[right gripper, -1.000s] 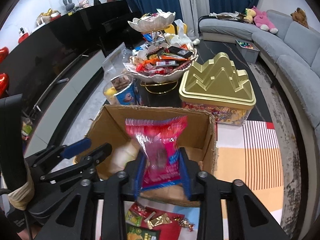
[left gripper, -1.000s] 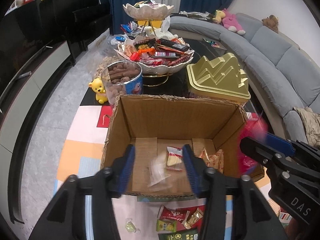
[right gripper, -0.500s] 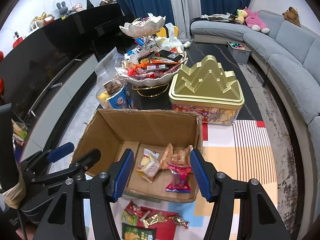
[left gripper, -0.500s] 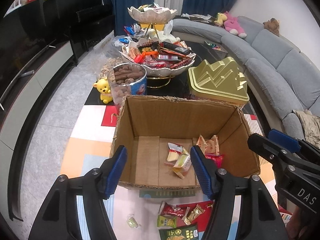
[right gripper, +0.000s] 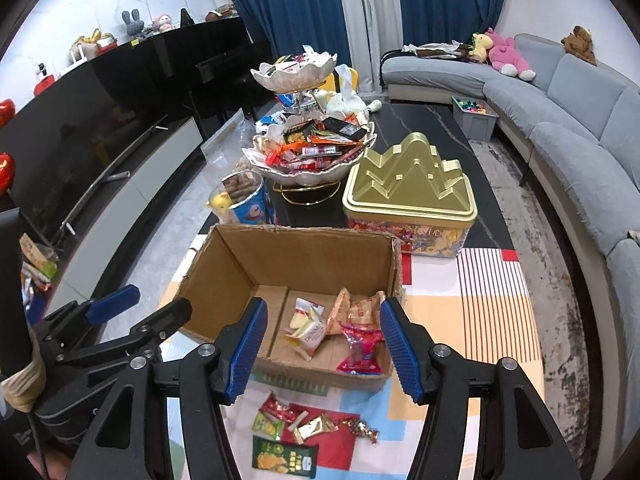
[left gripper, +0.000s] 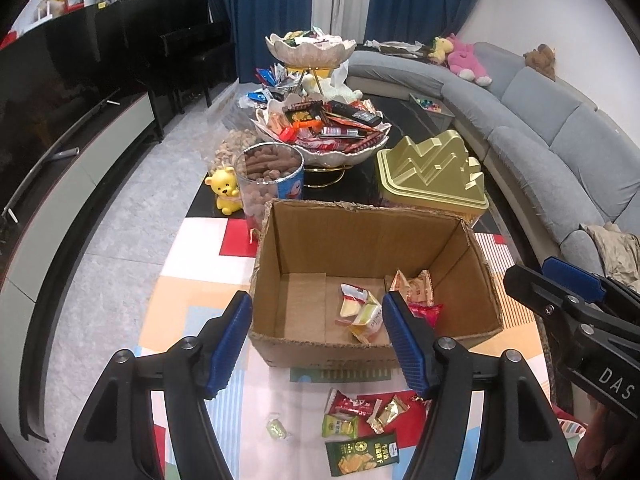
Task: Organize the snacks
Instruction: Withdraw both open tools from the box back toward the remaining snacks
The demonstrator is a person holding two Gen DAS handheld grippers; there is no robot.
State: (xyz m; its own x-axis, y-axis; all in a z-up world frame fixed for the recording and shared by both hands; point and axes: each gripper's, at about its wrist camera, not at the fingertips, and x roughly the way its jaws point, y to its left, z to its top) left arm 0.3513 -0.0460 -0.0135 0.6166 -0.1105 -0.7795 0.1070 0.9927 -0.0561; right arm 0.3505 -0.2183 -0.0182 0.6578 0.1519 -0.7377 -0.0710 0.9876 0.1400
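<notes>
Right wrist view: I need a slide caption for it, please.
Open right gripper above cardboard box holding several snack packets; more lie on the mat.

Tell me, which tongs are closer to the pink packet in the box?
Right. The right tongs are open straight in front of the pink packet; the left tongs sit off to its left, facing the middle of the box.

Snack packets in cardboard box — right claw empty
</notes>
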